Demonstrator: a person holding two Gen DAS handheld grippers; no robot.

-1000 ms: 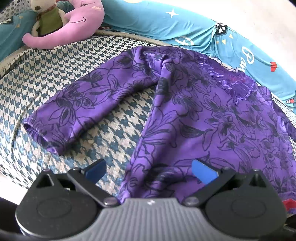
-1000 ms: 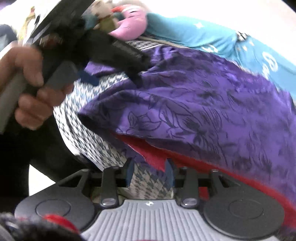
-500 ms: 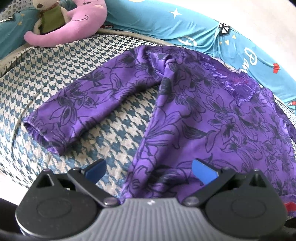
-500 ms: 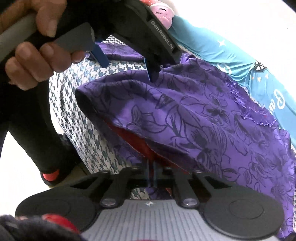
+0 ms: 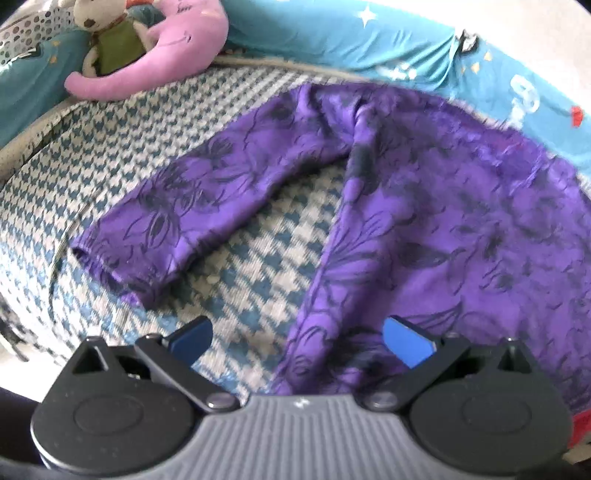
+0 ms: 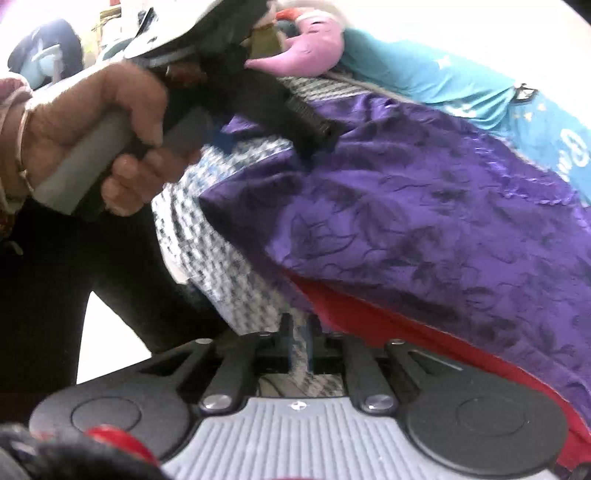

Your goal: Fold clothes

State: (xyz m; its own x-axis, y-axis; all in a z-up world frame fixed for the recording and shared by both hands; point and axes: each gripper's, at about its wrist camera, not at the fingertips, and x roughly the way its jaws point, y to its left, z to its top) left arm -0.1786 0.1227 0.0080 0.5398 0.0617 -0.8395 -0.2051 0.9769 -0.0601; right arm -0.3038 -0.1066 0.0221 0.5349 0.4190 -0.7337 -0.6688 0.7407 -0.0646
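A purple garment (image 5: 424, 221) with a black flower print lies spread on a blue-and-white checked cover (image 5: 258, 258). One sleeve (image 5: 177, 221) reaches out to the left. My left gripper (image 5: 297, 341) hovers open over the garment's near hem, and cloth lies between its blue pads (image 5: 406, 341). In the right wrist view the garment (image 6: 424, 229) shows a red layer (image 6: 369, 325) under its edge. My right gripper (image 6: 300, 339) is pinched nearly shut at that lower corner, seemingly on the hem. A hand (image 6: 92, 147) holds the left gripper there.
A pink plush toy (image 5: 166, 48) and a small stuffed animal (image 5: 107, 37) lie at the back left. A teal cushion with white stars (image 5: 406, 33) runs along the far side. The cover's edge drops off on the left, beside the person's dark-clad legs (image 6: 92, 295).
My right gripper went from partly open to pinched at the garment's corner, then dropped lower. The left gripper stayed open and shifted slightly forward.
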